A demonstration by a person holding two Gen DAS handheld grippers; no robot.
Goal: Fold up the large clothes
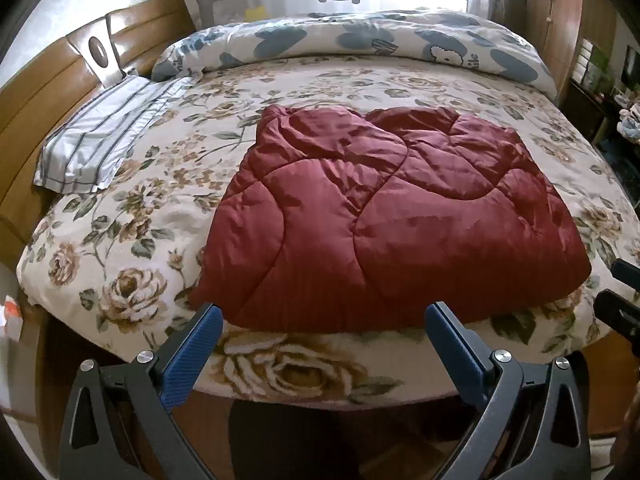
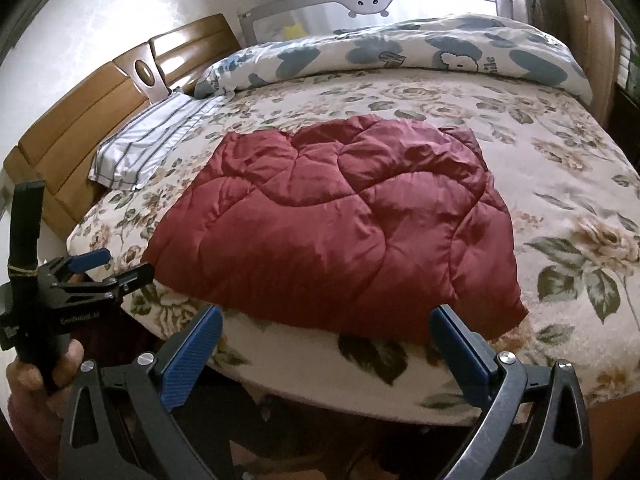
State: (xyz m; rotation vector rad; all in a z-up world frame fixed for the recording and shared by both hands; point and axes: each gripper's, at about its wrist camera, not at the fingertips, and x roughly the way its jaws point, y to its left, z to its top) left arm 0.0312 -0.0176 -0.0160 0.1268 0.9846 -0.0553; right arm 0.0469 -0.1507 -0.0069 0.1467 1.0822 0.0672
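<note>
Lying flat on the floral bedspread (image 1: 120, 240), a dark red quilted comforter (image 1: 380, 220) is seen folded into a rough rectangle near the foot edge of the bed. Its long axis is set across the bed, roughly parallel to that near edge, and its straight near border is placed just inside the edge, while its rumpled far border is turned toward the rolled blue-and-white duvet (image 1: 360, 40) at the far side. A striped pillow (image 1: 104, 136) is laid against the wooden headboard (image 1: 48, 88), well apart from the comforter.

The left gripper (image 1: 324, 316) is held with its blue-padded fingers (image 1: 192, 356) spread wide, nothing between them, just short of the comforter's near border. The right gripper (image 2: 326, 320) is likewise spread wide and empty, hovering at the comforter's near right corner. In the right wrist view the left gripper (image 2: 116, 268) is seen at the left, gripped by a hand (image 2: 36, 376).
</note>
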